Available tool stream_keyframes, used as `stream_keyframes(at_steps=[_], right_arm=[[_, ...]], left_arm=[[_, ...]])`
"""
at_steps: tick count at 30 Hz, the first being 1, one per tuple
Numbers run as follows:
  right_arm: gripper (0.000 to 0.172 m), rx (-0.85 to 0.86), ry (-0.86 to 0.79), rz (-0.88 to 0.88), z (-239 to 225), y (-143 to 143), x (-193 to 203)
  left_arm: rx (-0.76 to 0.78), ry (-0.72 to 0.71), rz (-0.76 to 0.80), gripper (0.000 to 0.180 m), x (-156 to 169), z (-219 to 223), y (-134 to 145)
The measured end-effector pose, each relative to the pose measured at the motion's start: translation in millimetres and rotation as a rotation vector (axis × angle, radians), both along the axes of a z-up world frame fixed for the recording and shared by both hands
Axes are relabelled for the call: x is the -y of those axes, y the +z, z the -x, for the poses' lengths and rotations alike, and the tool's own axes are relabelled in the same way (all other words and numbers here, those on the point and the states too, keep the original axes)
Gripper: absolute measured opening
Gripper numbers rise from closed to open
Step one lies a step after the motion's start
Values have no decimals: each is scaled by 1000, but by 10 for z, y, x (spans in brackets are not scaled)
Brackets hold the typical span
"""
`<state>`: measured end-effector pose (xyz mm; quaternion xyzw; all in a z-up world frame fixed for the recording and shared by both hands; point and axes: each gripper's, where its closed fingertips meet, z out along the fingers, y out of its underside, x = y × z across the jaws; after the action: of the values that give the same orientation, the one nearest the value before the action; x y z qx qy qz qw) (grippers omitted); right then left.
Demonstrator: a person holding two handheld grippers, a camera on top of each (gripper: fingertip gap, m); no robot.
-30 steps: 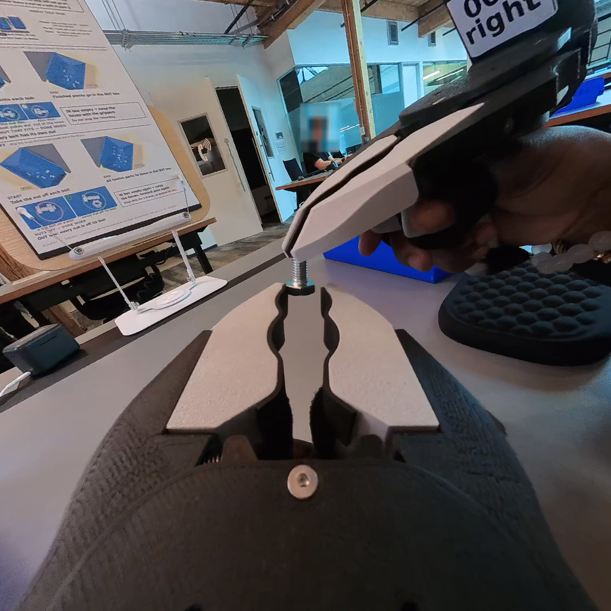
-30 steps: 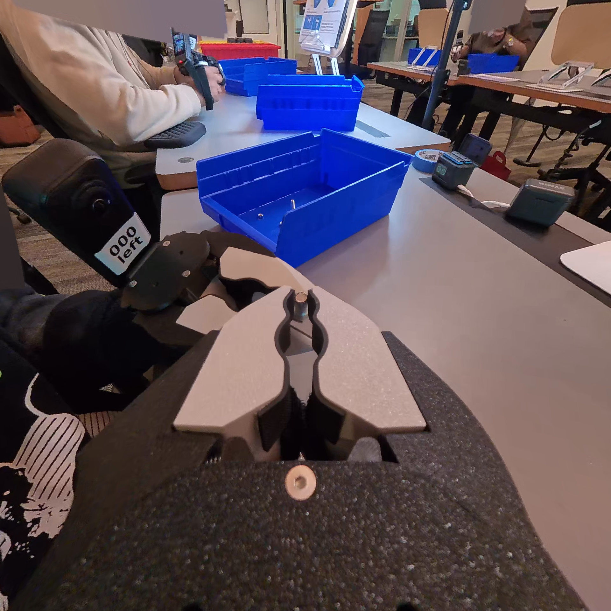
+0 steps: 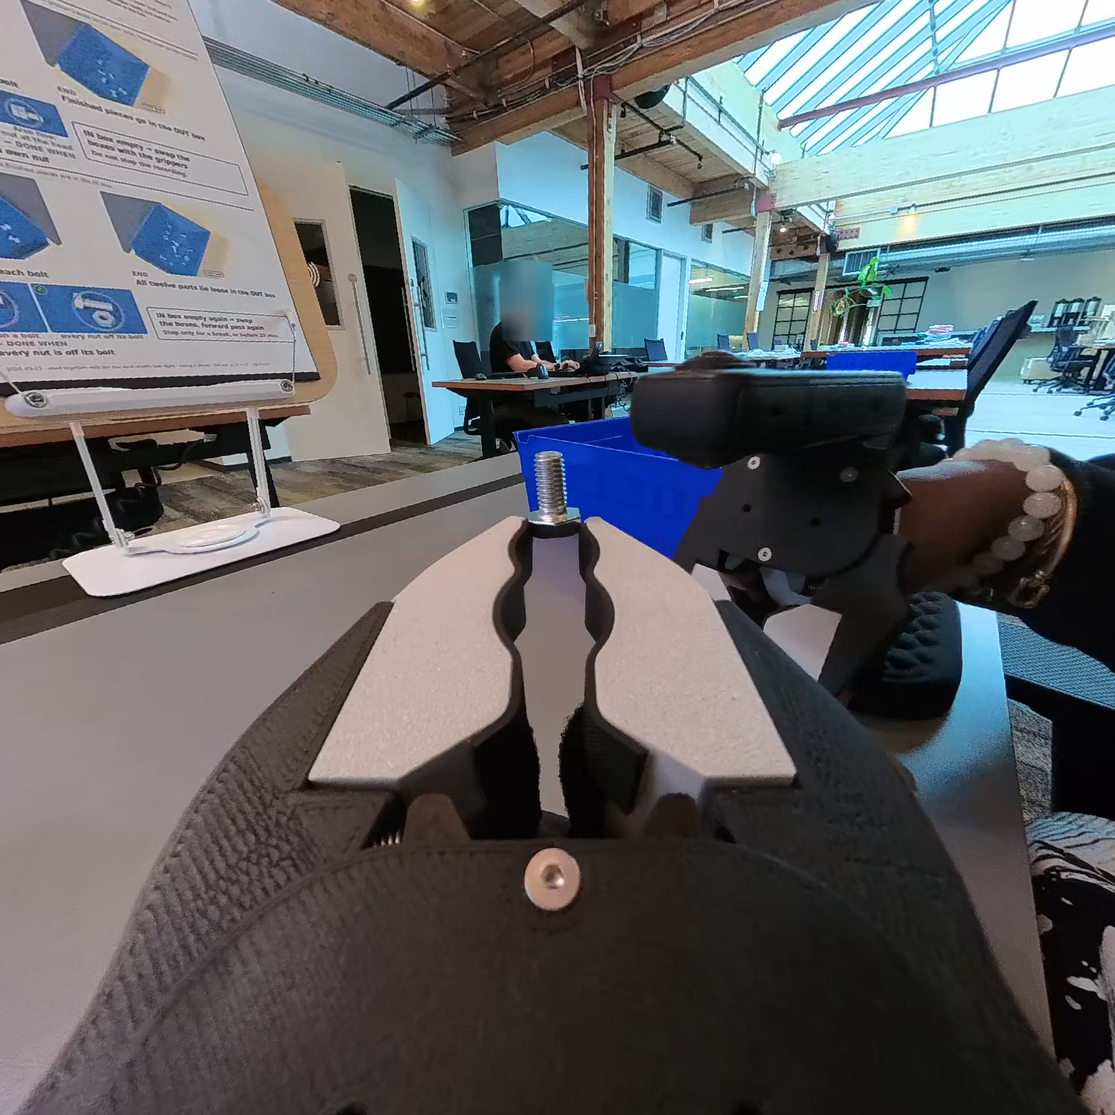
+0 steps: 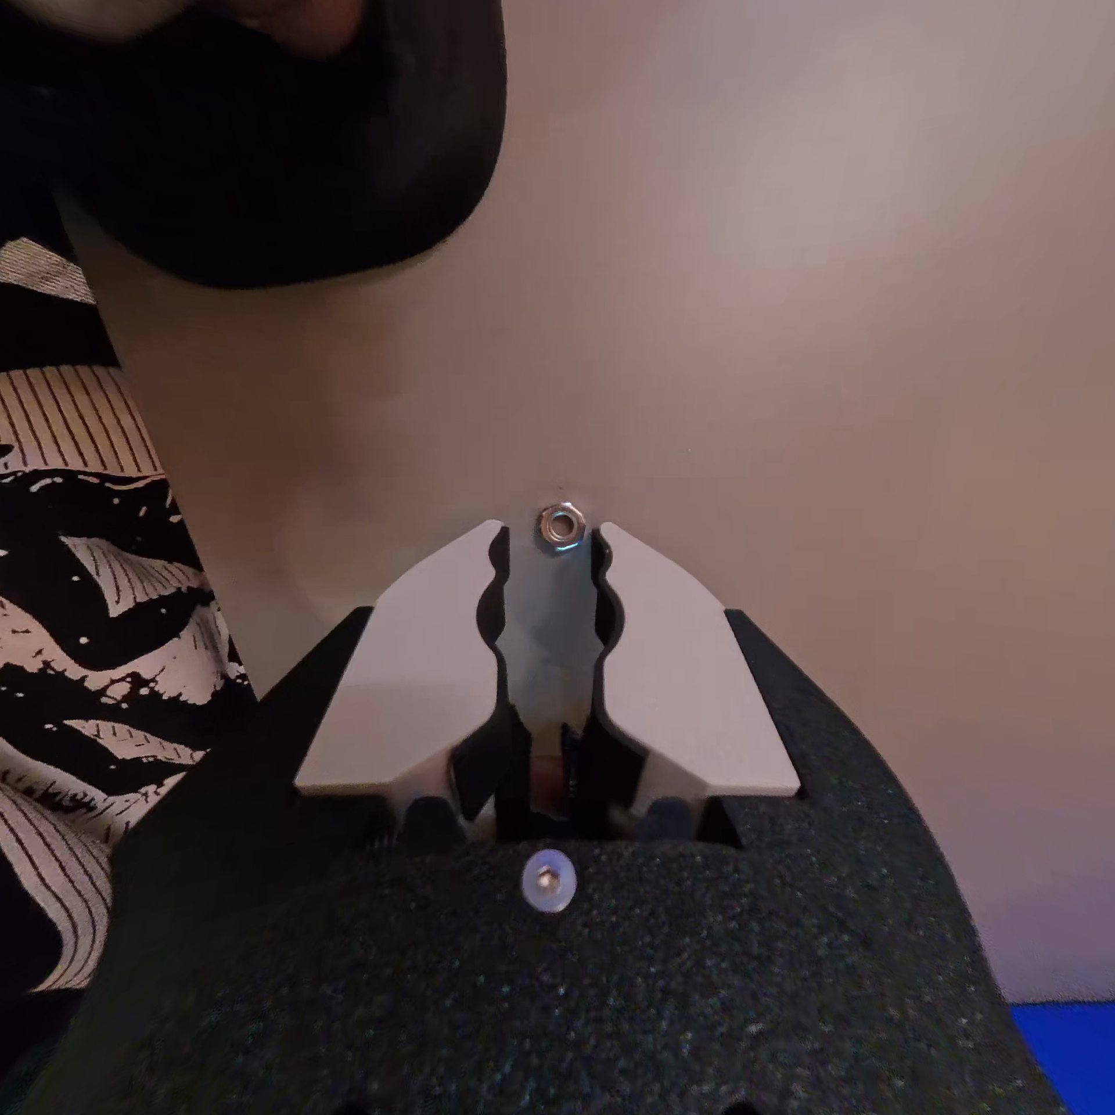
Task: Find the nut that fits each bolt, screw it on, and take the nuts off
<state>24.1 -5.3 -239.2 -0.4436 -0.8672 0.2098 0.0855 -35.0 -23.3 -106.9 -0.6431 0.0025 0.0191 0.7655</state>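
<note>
Your right gripper (image 4: 552, 534) had left the bolt (image 3: 550, 490), spread over a loose nut (image 4: 560, 530); left gripper (image 3: 554, 531) pinched the bolt head; off-centre closing risked flicking it away.

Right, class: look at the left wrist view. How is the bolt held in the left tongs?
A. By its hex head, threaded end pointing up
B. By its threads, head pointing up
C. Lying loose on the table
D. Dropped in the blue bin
A: the left tongs clamp the hex head of the bolt, and its bare threaded shank stands upright above them.
</note>
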Motion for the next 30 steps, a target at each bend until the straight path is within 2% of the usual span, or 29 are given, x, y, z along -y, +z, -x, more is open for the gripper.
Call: stream_keyframes(at_steps=[3, 5, 9, 11, 13, 16, 19, 23, 30], right_arm=[[15, -23, 0, -34, 33, -8, -14], [14, -27, 21, -40, 38, -9, -6], [14, -90, 185, -46, 12, 108, 8], [14, -175, 364, 11, -68, 406, 76], [14, -317, 566, 31, -157, 834, 114], [14, -526, 748, 55, -176, 1504, 180], [14, -558, 946, 132, -260, 1834, 393], [14, -391, 1083, 55, -215, 1695, 489], [14, -215, 1182, -19, -233, 1516, 520]], left_arm=[[-1, -3, -1, 15, 0, -3, 1], [-6, -8, 2, 15, -3, -13, -4], [-42, -83, 17, 15, -12, -135, -21], [-57, -177, 5, 15, 6, -276, -4], [-57, -305, -23, 14, 50, -460, 36], [-36, -482, -26, 14, 118, -694, 44], [-16, -573, 41, 14, 120, -803, -42], [-4, -628, 65, 14, 147, -859, -71], [-22, -668, 94, 14, 161, -925, -120]])
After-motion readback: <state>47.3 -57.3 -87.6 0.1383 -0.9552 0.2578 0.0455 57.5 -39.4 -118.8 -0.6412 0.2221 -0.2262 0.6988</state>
